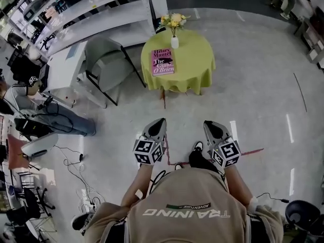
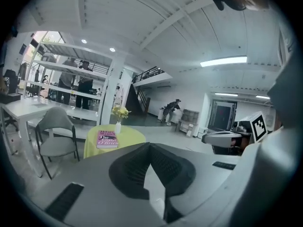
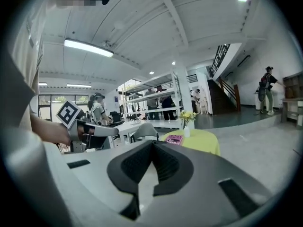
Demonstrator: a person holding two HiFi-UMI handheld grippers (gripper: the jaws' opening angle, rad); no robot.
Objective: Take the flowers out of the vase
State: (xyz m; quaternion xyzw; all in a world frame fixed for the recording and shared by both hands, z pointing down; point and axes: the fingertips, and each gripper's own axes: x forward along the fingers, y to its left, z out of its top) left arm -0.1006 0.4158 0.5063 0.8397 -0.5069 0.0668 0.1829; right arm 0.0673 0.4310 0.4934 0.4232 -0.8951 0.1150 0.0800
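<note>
Yellow flowers (image 1: pixel 173 20) stand in a small white vase (image 1: pixel 174 42) at the far edge of a round table with a yellow-green cloth (image 1: pixel 192 67). Both grippers are held well short of that table, over the floor. My left gripper (image 1: pixel 160 122) and right gripper (image 1: pixel 209 124) point toward it side by side, both shut with nothing between their jaws. In the left gripper view, the flowers (image 2: pixel 120 111) and vase (image 2: pixel 118 127) show far beyond the shut gripper (image 2: pixel 150 146). Likewise the right gripper view has the flowers (image 3: pixel 187 116) and vase (image 3: pixel 186 132) beyond the shut gripper (image 3: pixel 153 143).
A pink book (image 1: pixel 163 61) lies on the table near the vase. A grey chair (image 1: pixel 106 59) stands left of the table beside a white desk (image 1: pixel 63 67) and white shelving (image 1: pixel 86 14). A seated person (image 1: pixel 30 103) and floor cables (image 1: pixel 76 173) are at left.
</note>
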